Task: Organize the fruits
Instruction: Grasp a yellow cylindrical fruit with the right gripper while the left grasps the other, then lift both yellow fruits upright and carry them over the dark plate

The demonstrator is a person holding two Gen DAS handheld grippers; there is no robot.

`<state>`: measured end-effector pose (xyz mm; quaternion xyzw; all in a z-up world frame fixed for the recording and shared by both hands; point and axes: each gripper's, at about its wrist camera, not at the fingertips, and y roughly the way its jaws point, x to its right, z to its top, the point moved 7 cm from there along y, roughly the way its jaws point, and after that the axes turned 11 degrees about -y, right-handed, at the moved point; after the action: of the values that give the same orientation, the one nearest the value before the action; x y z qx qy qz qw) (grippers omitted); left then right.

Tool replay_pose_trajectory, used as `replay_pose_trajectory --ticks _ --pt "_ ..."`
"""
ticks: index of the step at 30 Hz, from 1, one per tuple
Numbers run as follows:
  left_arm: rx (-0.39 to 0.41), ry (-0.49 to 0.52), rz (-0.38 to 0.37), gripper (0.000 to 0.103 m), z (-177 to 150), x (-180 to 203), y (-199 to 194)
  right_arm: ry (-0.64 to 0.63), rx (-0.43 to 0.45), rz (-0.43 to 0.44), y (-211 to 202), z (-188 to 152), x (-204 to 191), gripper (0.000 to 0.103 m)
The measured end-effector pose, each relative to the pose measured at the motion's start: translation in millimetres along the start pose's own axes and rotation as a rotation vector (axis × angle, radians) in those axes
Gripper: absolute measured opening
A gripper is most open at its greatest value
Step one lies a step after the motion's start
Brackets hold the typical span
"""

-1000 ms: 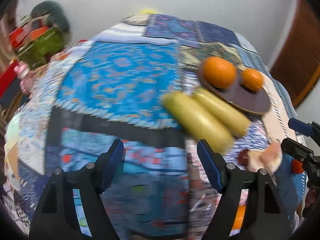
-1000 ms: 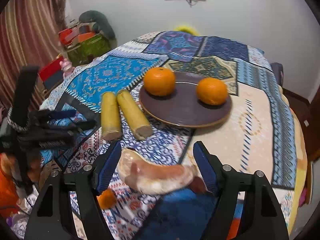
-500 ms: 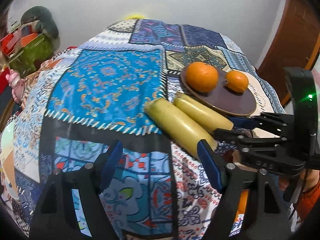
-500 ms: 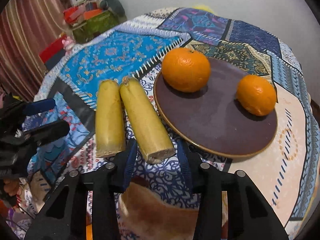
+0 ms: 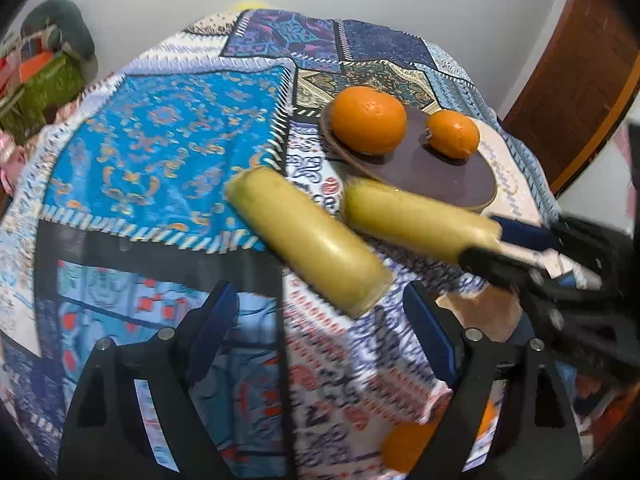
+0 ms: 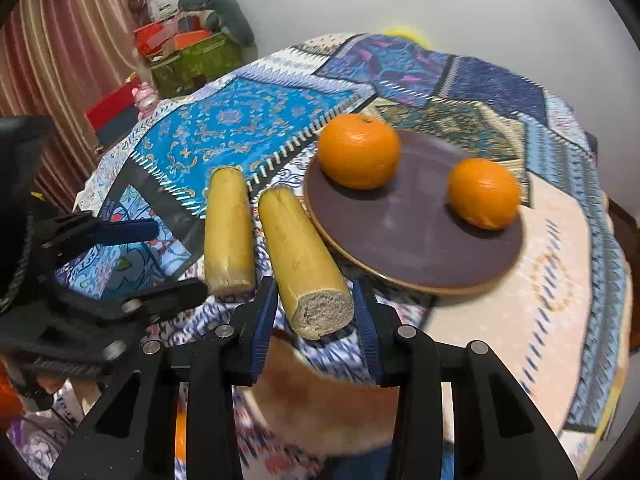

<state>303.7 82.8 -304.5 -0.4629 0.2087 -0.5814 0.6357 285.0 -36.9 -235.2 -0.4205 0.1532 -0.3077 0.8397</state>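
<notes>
Your tabletop (image 6: 560,280) wears a patchwork cloth (image 6: 248,132). On it sits a dark plate (image 6: 420,240) holding a big orange (image 6: 359,151) and a smaller orange (image 6: 484,193). Two yellow fruit pieces lie just beside the plate. Your right gripper (image 6: 314,312) has its fingers (image 6: 264,320) pinching the nearer piece (image 6: 304,256). Your left gripper (image 5: 320,320) keeps its fingers (image 5: 216,320) spread, empty, near the other piece (image 5: 308,240).
</notes>
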Motion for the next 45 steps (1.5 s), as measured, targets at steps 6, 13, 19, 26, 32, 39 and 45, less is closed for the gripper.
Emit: replay_pose_trajectory --ticks 6,13,19,26,32,39,45 --pt "-0.008 -0.105 0.036 0.09 7.5 2.2 15.1 0.003 0.0 -0.042 -23.6 -22.7 14.1 0.036" --pt "0.021 -0.138 0.111 0.087 6.9 -4.1 26.1 0.046 0.005 -0.073 -37.6 -47.1 22.8 0.036" --pt "0.024 -0.07 0.072 0.049 -2.8 8.2 9.3 0.082 0.021 -0.079 -45.6 -54.7 23.7 0.036" --pt "-0.003 0.012 0.039 0.03 -18.6 4.5 -16.1 0.082 0.02 -0.081 -55.9 -60.7 17.2 0.033" --pt "-0.04 0.138 0.035 0.005 -43.5 2.2 -34.3 0.078 0.011 -0.075 -60.5 -67.2 8.4 0.032" --pt "-0.087 0.114 -0.015 0.012 -55.1 -6.5 -39.0 0.055 0.008 -0.068 -60.3 -65.8 3.6 0.032" --pt "0.068 0.126 0.015 0.068 -27.6 6.0 -55.1 0.11 0.018 -0.025 -59.2 -58.9 12.7 0.036"
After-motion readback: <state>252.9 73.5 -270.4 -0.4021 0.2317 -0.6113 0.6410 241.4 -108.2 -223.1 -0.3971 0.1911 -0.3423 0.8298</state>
